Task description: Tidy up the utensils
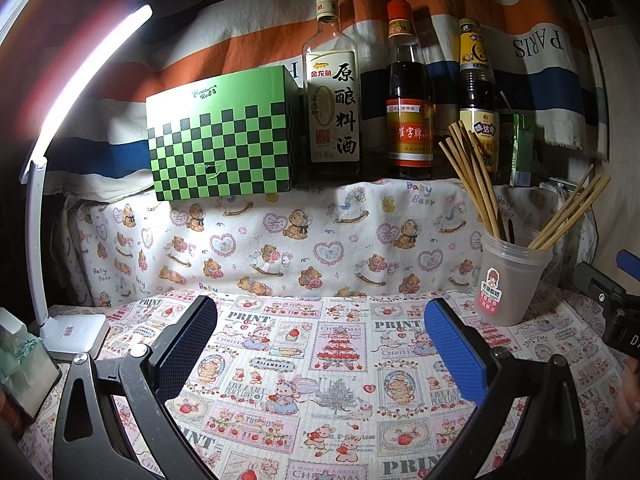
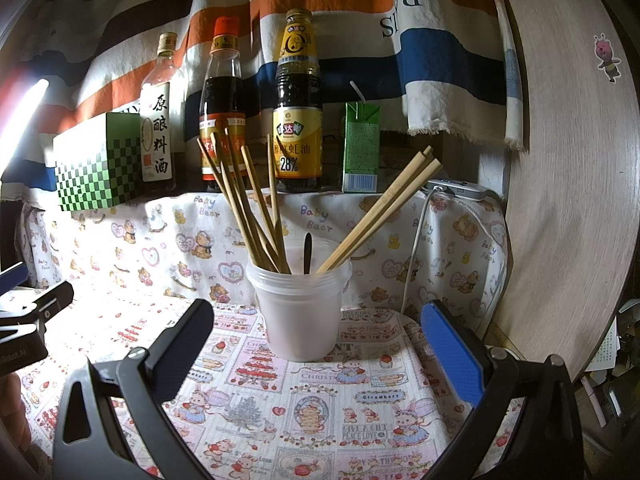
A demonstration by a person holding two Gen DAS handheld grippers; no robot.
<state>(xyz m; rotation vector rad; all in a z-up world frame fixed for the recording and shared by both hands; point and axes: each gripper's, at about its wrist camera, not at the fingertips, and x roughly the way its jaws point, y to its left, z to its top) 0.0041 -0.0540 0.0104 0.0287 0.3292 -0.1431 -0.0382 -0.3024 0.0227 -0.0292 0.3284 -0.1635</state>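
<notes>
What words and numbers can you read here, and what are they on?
"原酿料酒": clear glass bottle with white label.
"28%": dark sauce bottle with yellow label.
"PARIS", upside down: striped hanging cloth.
"Baby Bear": teddy-bear print cloth.
"PRINT": strawberry-patterned tablecloth.
Sticker on the frosted plastic cup: too small.

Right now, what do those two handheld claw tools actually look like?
Both look alike: a black plastic frame with silver screws, forking into two flat fingers. On the left gripper and the right gripper, one pad is bright blue and textured, the other dark. No cables or sleeves show.
</notes>
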